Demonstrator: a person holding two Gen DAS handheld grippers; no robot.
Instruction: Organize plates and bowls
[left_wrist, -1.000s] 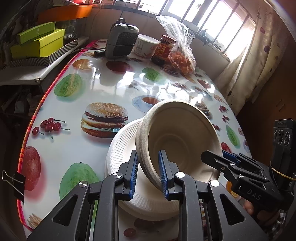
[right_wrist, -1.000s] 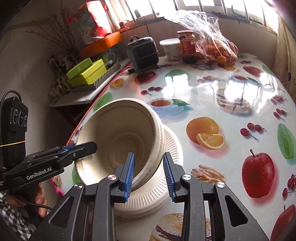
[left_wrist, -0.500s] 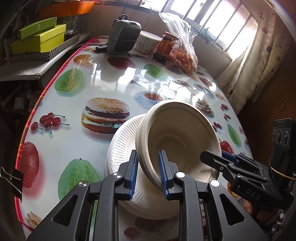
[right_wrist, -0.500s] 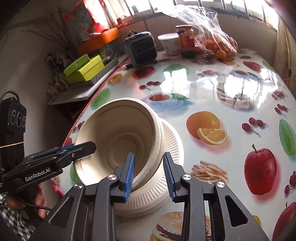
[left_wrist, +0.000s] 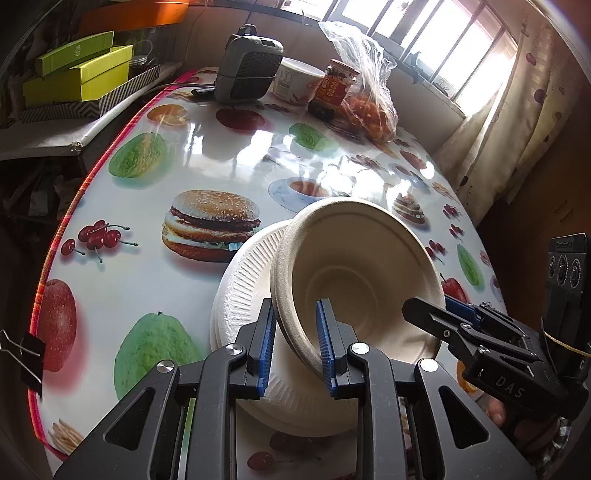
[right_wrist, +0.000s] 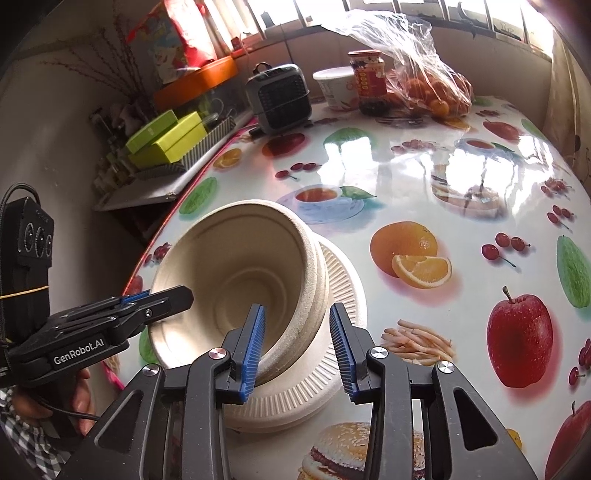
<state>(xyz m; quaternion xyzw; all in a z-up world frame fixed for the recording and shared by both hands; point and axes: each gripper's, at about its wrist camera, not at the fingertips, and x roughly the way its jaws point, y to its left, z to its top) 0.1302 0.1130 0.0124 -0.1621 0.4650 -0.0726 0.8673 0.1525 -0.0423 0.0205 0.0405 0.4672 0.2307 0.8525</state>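
Observation:
A stack of nested beige bowls (left_wrist: 354, 273) leans tilted on a pile of white ribbed paper plates (left_wrist: 240, 288) near the table's front edge. My left gripper (left_wrist: 295, 343) is shut on the bowls' near rim, one pad inside and one outside. In the right wrist view the same bowls (right_wrist: 236, 273) and plates (right_wrist: 343, 284) show. My right gripper (right_wrist: 298, 347) straddles the opposite rim with its jaws opening; a gap shows between the outer pad and the bowl wall. Each gripper's tips show in the other's view: the right gripper (left_wrist: 424, 310) and the left gripper (right_wrist: 173, 295).
The table (left_wrist: 221, 155) has a glossy fruit-print cloth. At its far end stand a grey heater-like device (left_wrist: 247, 74), a white tub (left_wrist: 295, 81), a jar (left_wrist: 332, 92) and a bag of oranges (left_wrist: 369, 110). Green boxes (left_wrist: 74, 74) lie on a side shelf. A binder clip (left_wrist: 22, 350) grips the table edge.
The right gripper's jaws have spread a little apart around the bowl rim. The left gripper's grip and the bowls' tilt look the same.

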